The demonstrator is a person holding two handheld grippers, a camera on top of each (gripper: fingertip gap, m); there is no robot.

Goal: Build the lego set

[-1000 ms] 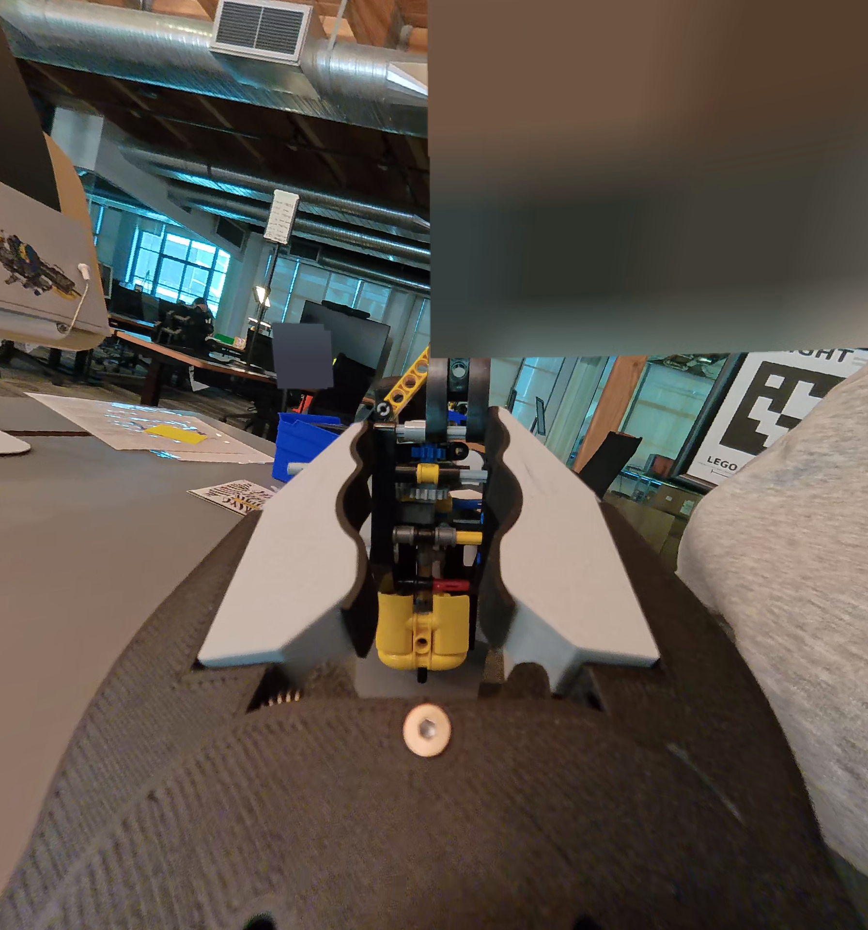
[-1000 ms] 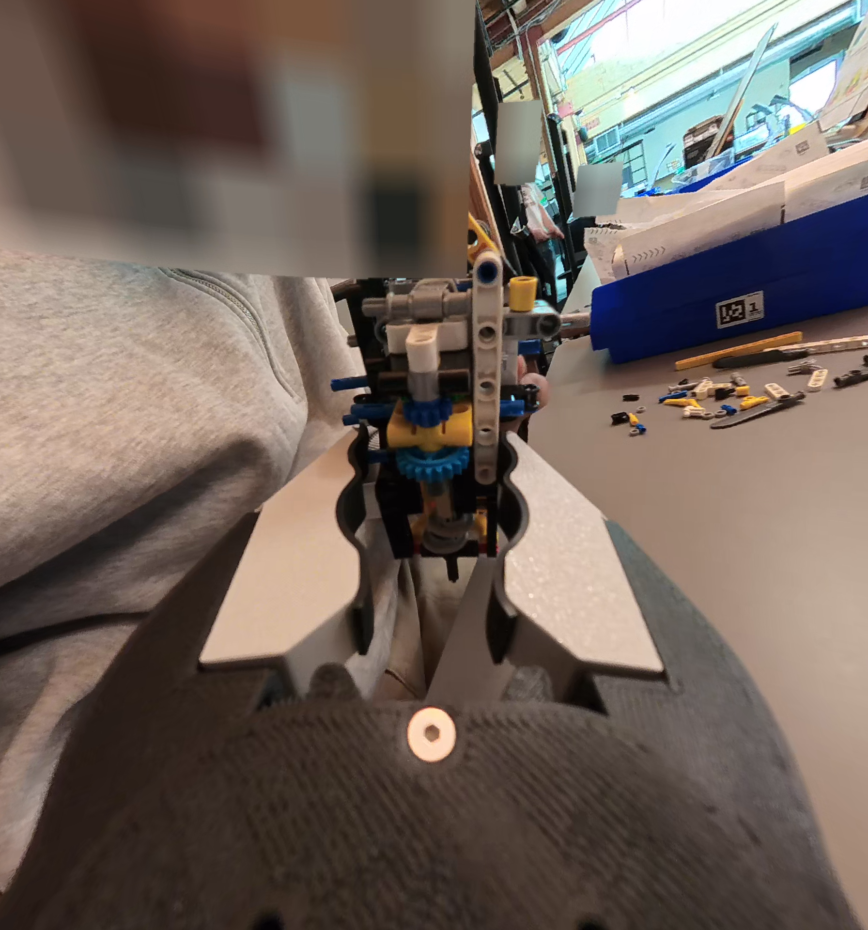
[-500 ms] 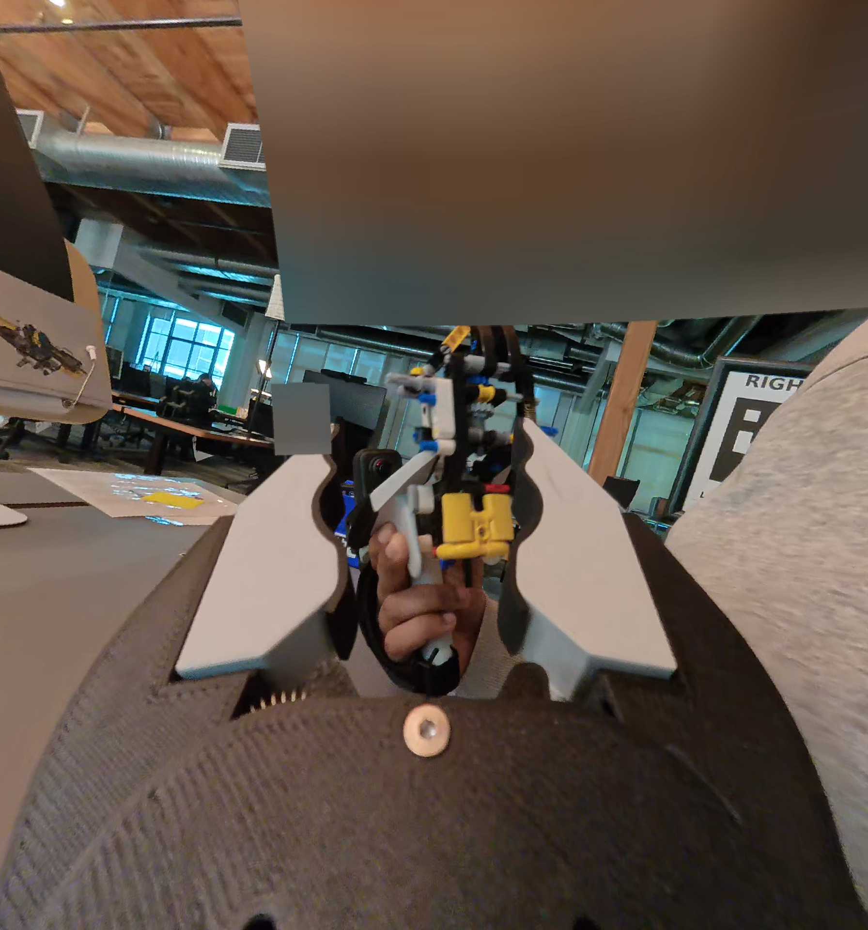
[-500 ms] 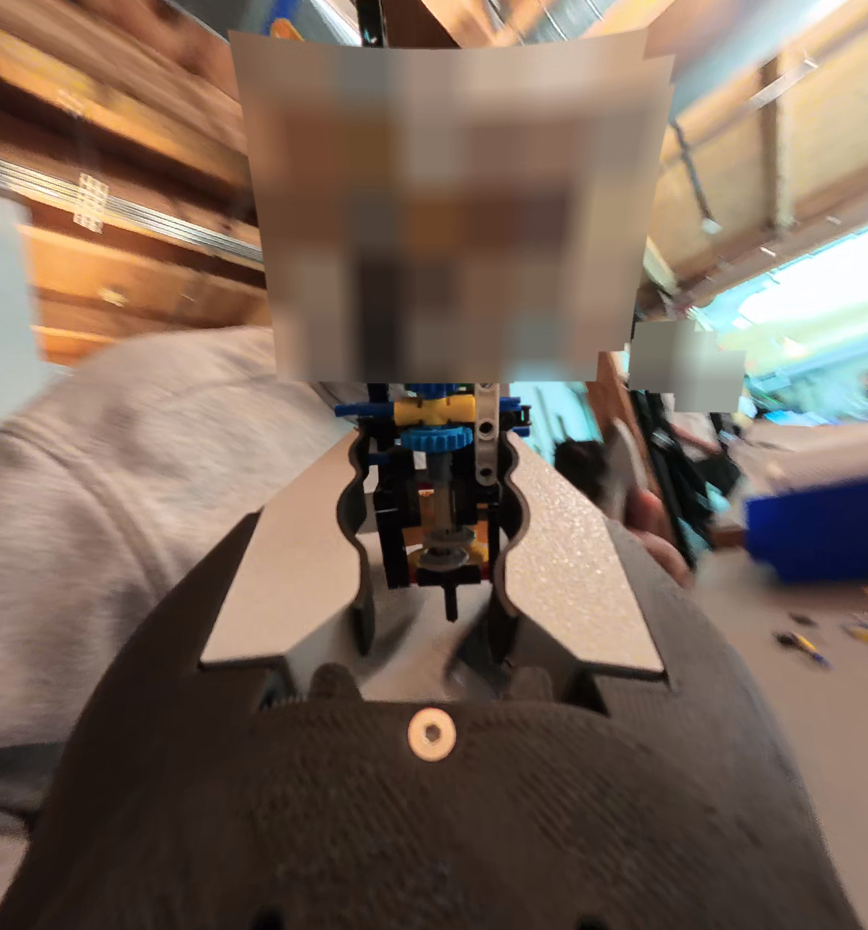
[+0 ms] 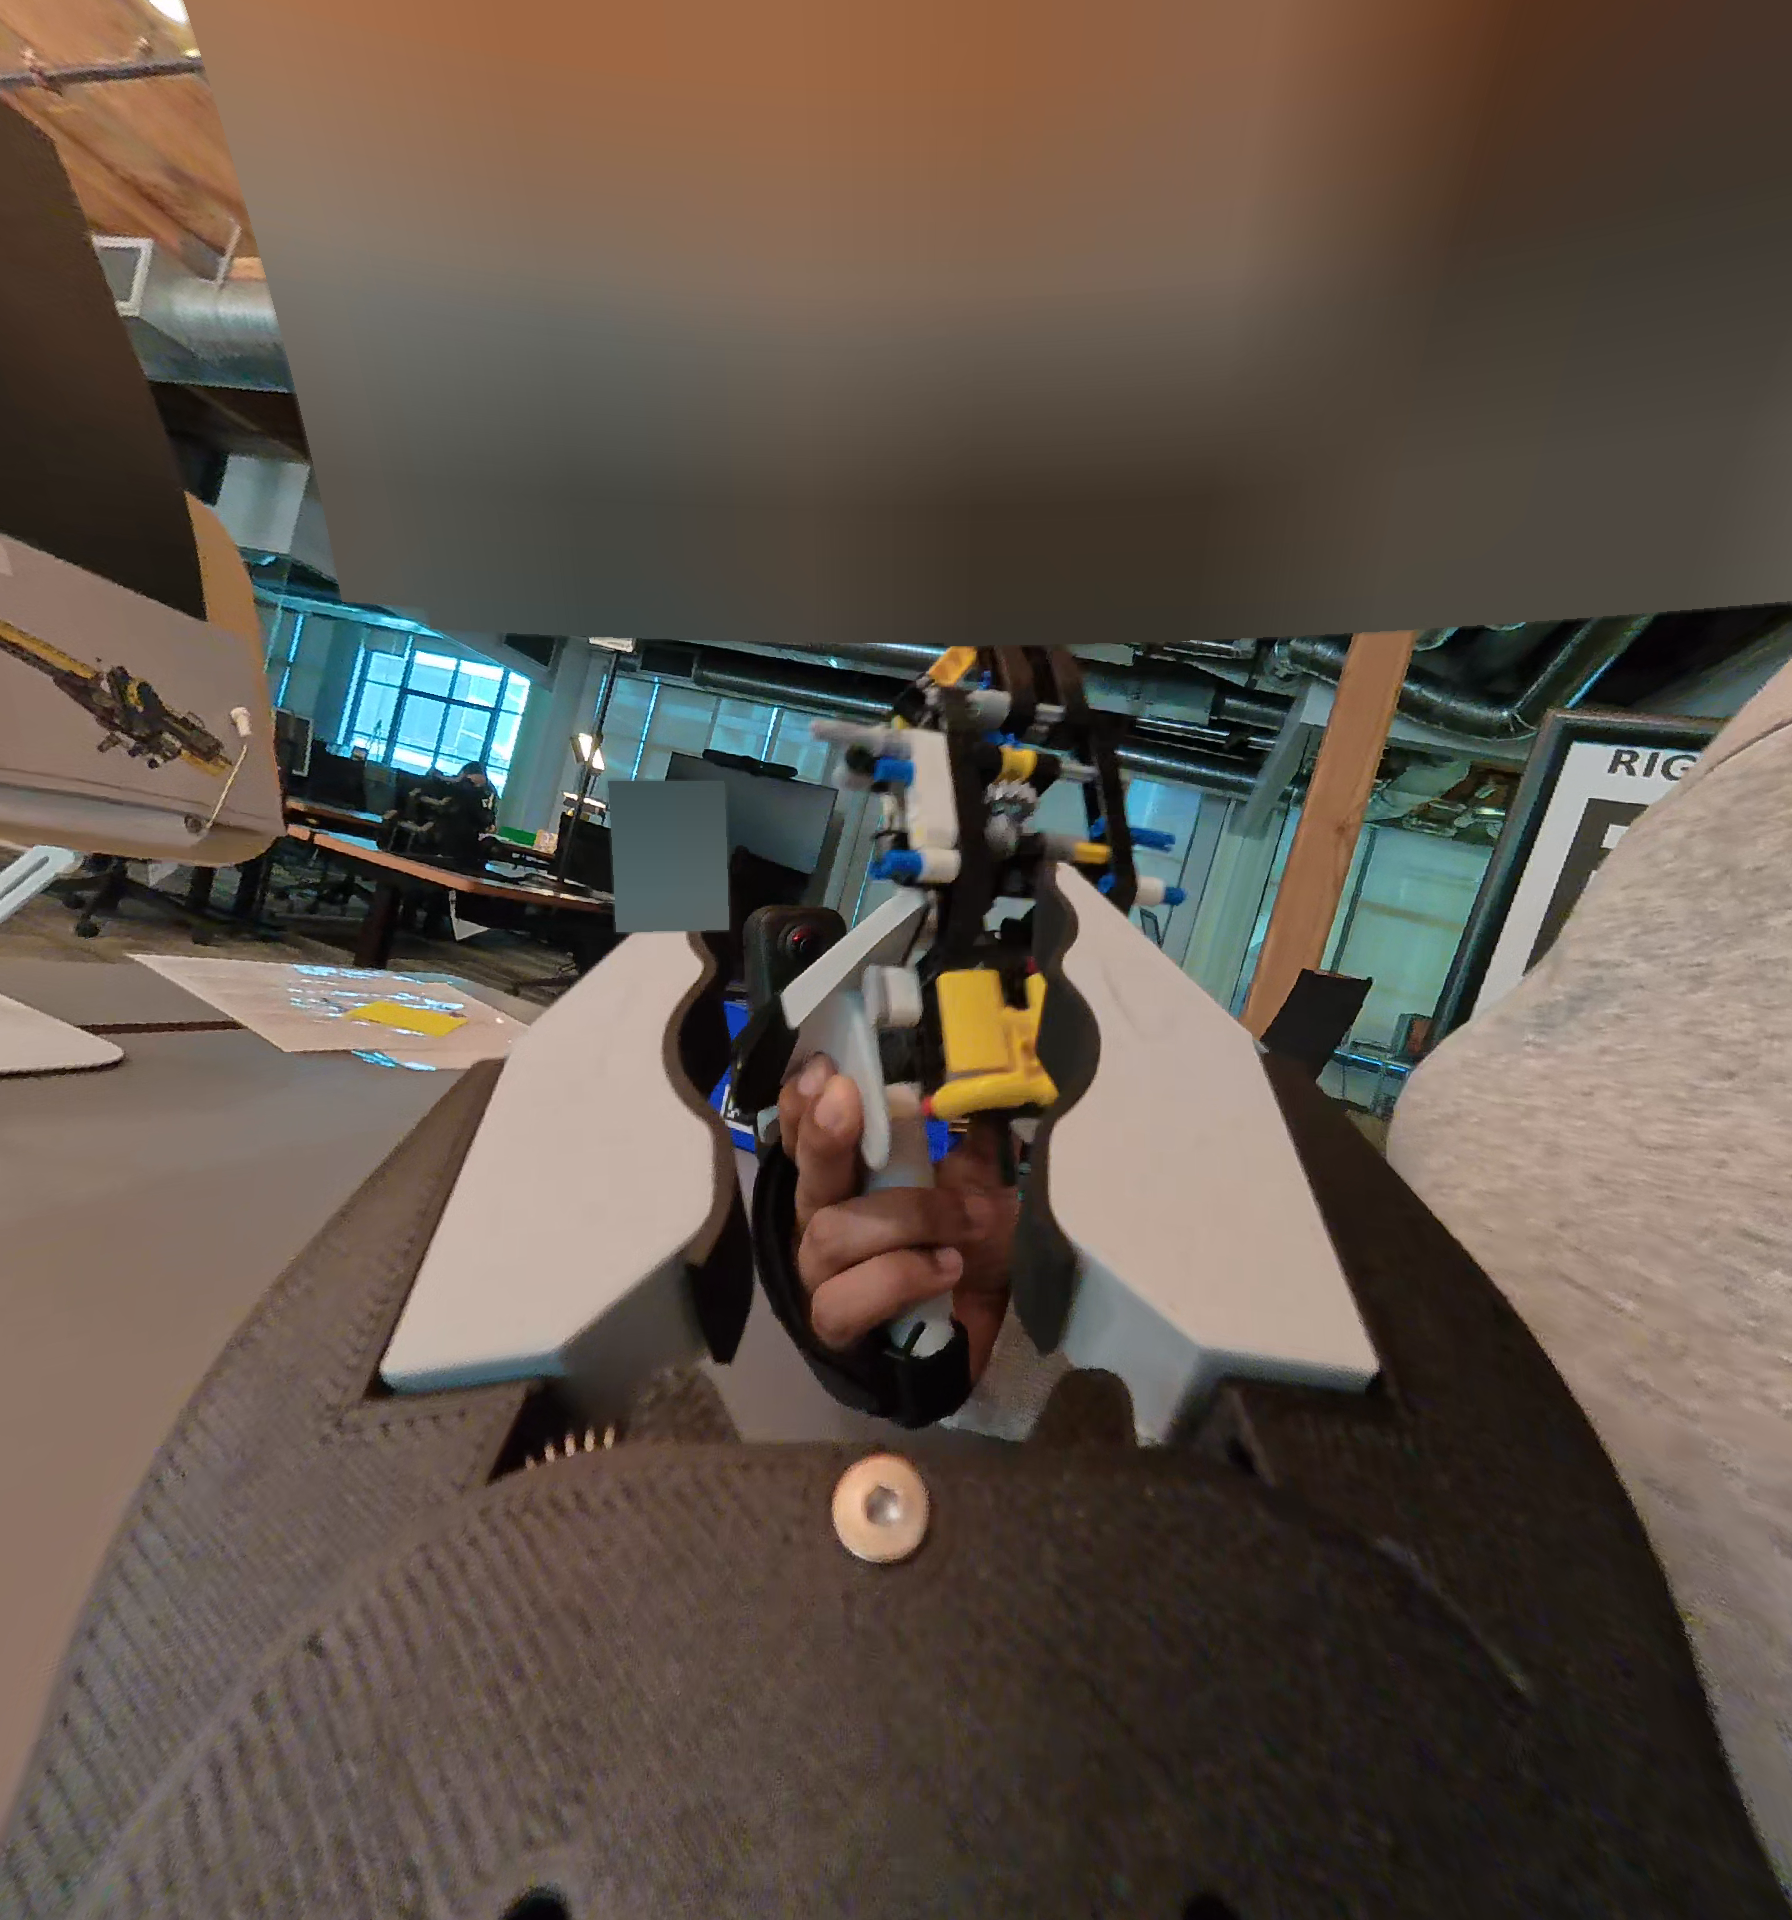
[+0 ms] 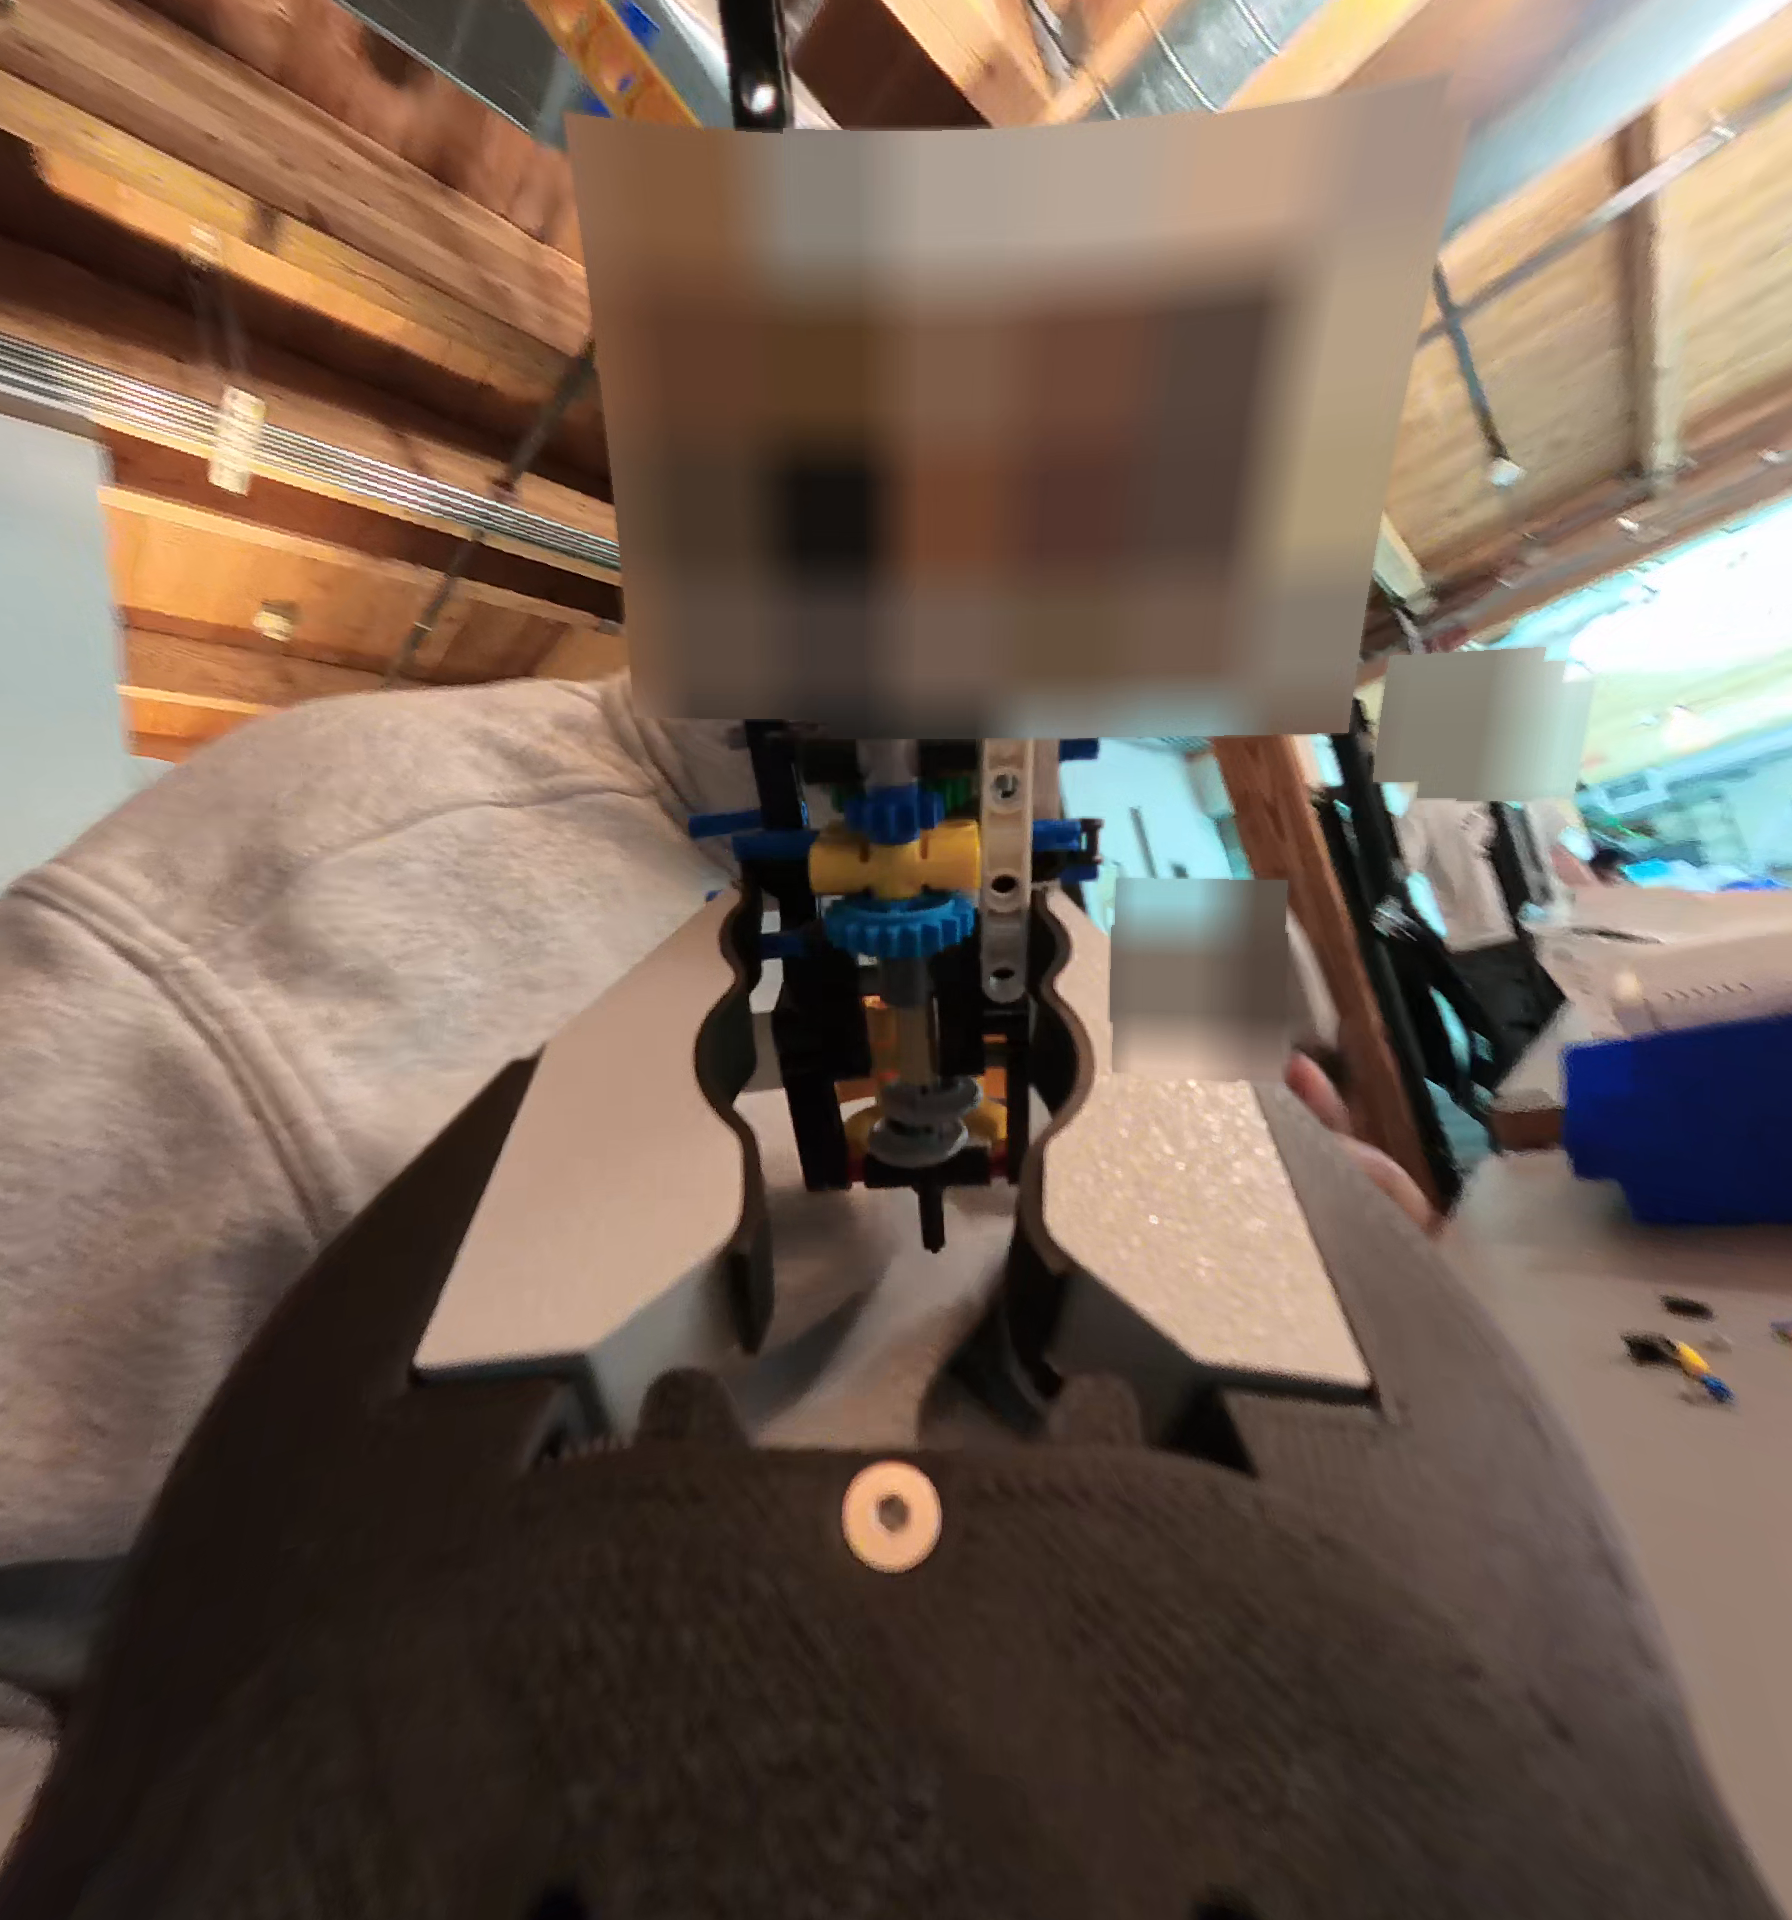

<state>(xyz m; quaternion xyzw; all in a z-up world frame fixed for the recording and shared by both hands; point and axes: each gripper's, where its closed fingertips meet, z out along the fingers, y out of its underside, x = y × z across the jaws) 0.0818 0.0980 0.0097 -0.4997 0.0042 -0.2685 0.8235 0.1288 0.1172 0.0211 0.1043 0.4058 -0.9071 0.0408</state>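
Black, yellow, blue and white lego model (image 6: 897,997); grey sweatshirt (image 6: 300,987).

A blue bin (image 6: 1713,1101) sits beside a grey sweatshirt (image 6: 300,987).

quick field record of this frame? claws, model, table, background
left claw: open, holds nothing
right claw: shut on lego model
model position: lifted off the table, held up near the person's grey sweatshirt
model parts seen: blue gears, yellow connector, black frame, white beam
table: loose small pieces at right
background: blue bin
blur: right view is motion-blurred
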